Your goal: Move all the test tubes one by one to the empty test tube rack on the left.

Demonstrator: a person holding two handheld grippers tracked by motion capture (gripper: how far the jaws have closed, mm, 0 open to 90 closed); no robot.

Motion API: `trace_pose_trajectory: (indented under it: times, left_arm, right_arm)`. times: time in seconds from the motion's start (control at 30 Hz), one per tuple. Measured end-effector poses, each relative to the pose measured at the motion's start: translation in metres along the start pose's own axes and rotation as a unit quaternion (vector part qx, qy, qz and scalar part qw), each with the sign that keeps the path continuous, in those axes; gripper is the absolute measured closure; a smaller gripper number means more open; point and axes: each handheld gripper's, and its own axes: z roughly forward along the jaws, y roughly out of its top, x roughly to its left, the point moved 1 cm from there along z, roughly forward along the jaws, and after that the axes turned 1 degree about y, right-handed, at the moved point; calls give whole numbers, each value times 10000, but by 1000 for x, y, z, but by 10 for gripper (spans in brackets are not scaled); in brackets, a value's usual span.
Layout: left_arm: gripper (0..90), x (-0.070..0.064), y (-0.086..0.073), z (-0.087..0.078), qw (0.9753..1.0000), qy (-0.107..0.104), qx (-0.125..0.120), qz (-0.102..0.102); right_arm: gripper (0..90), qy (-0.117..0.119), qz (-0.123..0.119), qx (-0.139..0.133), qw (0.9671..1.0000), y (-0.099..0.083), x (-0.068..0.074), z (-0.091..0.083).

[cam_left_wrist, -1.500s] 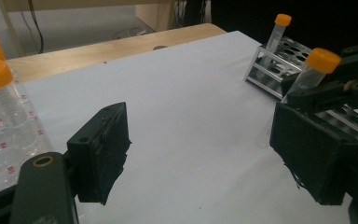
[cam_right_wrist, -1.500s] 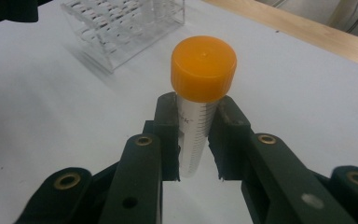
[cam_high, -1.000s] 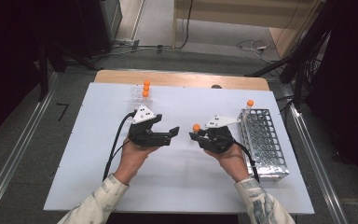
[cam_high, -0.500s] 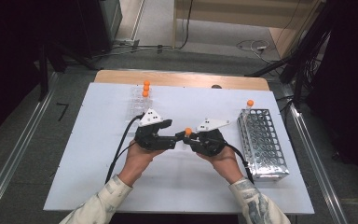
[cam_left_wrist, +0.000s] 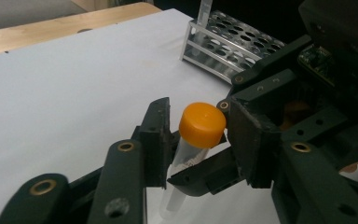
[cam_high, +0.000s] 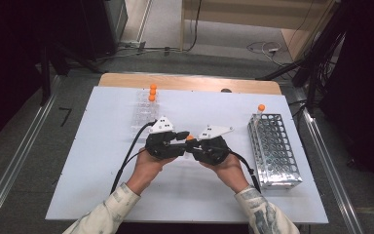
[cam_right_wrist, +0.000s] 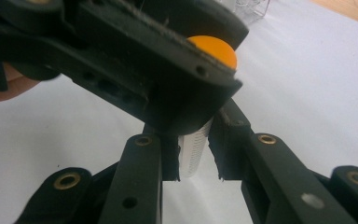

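Note:
A clear tube with an orange cap [cam_high: 190, 138] is held upright over the middle of the white table [cam_high: 78, 161], between two black grippers that meet tip to tip. My right gripper [cam_right_wrist: 193, 154] is shut on the tube's ribbed body [cam_right_wrist: 194, 148]. My left gripper [cam_left_wrist: 200, 140] comes from the other side, its jaws closed around the orange cap [cam_left_wrist: 203, 123] and the top of the tube. In the high view the left gripper [cam_high: 181, 141] and the right gripper [cam_high: 194, 144] touch, each held in a hand.
A metal tube rack [cam_high: 275, 146] stands at the right with one orange-capped tube [cam_high: 260, 108] at its far corner. A clear rack [cam_high: 145, 117] holding orange-capped tubes [cam_high: 152, 92] sits at the back left. A wooden strip [cam_high: 190, 83] edges the far side.
Both grippers have moved inward and met at the table's middle. The right one brought the tube from near the metal rack. The left one, open before, has closed around the cap.

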Motion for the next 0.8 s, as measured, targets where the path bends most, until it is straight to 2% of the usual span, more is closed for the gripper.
trace_pose_trajectory:
  times: [0.13, 0.43, 0.47, 0.6, 0.67, 0.73, 0.8]
  left_arm:
    - [680, 0, -1, 1, 10000, -16, 4, 19]
    - [700, 0, 0, 1, 10000, -1, -25, 60]
    - [702, 0, 0, 0, 10000, -7, -47, 40]
    - [703, 3, 4, -1, 9999, 30, -104, 4]
    - [703, 7, 5, -3, 9999, 88, -129, -24]
    - [703, 11, 7, -5, 9997, 177, -158, -71]
    - [703, 17, 10, -6, 9994, 266, -186, -151]
  right_arm:
    - [718, 5, 0, 12, 10000, 0, 0, 0]
    - [709, 23, 7, 1, 10000, -1, 0, 0]
    - [688, 26, 5, -14, 10000, -1, -1, -1]
    - [488, 88, 99, 15, 9999, 0, -4, -5]
    - [405, 2, 170, 55, 9998, 0, -7, -8]
    - [361, -71, 326, 101, 9994, -1, -10, -11]
    - [320, -146, 362, 104, 9992, -2, -12, -16]
